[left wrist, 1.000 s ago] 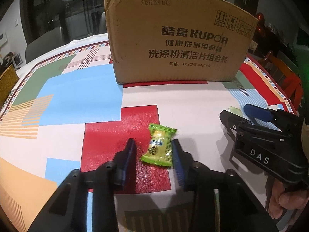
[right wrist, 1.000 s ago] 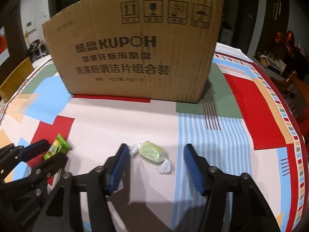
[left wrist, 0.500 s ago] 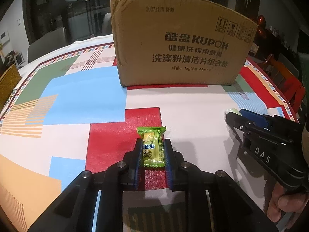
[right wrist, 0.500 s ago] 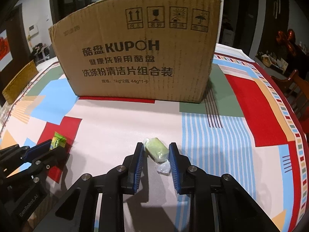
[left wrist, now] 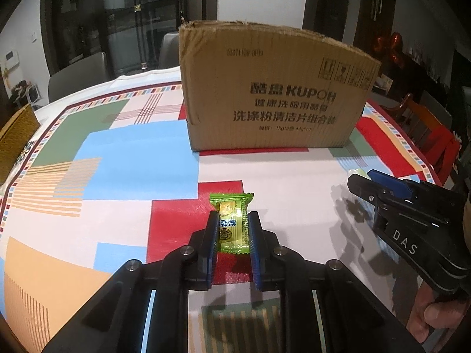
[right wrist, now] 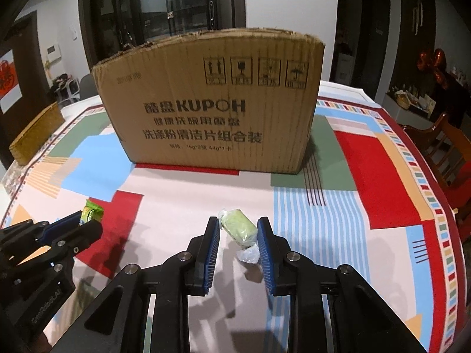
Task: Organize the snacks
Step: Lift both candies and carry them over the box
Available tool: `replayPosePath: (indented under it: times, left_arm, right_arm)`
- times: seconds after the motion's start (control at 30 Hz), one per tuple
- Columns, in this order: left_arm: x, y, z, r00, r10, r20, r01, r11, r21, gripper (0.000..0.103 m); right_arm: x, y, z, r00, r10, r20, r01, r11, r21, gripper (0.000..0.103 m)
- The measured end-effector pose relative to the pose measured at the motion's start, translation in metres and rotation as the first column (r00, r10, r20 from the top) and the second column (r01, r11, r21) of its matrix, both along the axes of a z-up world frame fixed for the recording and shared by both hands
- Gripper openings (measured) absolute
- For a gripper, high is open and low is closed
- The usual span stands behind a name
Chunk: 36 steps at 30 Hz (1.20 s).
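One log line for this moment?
left gripper: shut on green snack packet | right gripper: shut on pale green candy | cardboard box: behind

Indoor overhead light falls evenly on the patterned tablecloth (left wrist: 123,158), while the room behind stays dim. The cardboard box (right wrist: 217,108) shows soft, slightly blurred print in both views. Shadows of the right gripper (left wrist: 357,178) spill toward 6 o'clock on the cloth. Fisheye distortion bows the table's edge, and black vignetting fills corners at 2, 4, 8 and 10 o'clock.
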State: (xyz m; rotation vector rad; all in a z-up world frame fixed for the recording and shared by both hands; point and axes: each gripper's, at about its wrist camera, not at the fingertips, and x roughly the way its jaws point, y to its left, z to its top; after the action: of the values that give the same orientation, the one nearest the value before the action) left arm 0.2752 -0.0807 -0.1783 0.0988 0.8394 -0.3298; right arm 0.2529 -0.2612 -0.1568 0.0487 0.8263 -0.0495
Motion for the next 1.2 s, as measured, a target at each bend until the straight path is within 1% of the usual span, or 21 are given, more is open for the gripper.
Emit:
replayPosePath:
  times: [0.27, 0.67, 0.87, 1.2]
  left_arm:
    - [-0.01, 0.005, 0.022, 0.999, 0.007, 0.031, -0.007, 1.0, -0.017, 0.02]
    - [-0.009, 0.009, 0.063, 0.996, 0.027, 0.086, -0.025, 1.0, -0.019, 0.02]
    - [-0.007, 0.007, 0.079, 0.994, 0.024, 0.107, -0.022, 1.0, -0.022, 0.02]
    - [0.009, 0.007, 0.106, 0.989, 0.035, 0.147, -0.03, 0.999, -0.036, 0.02]
  right_arm:
    - [-0.009, 0.003, 0.025, 0.999, 0.001, 0.039, -0.001, 1.0, -0.003, 0.028]
    - [-0.013, 0.005, 0.059, 0.995, 0.005, 0.101, -0.005, 1.0, -0.003, 0.028]
    - [-0.012, 0.004, 0.077, 0.991, -0.003, 0.135, 0.003, 1.0, 0.0, 0.028]
    - [-0.002, 0.004, 0.105, 0.983, -0.004, 0.185, 0.006, 1.0, -0.008, 0.028]
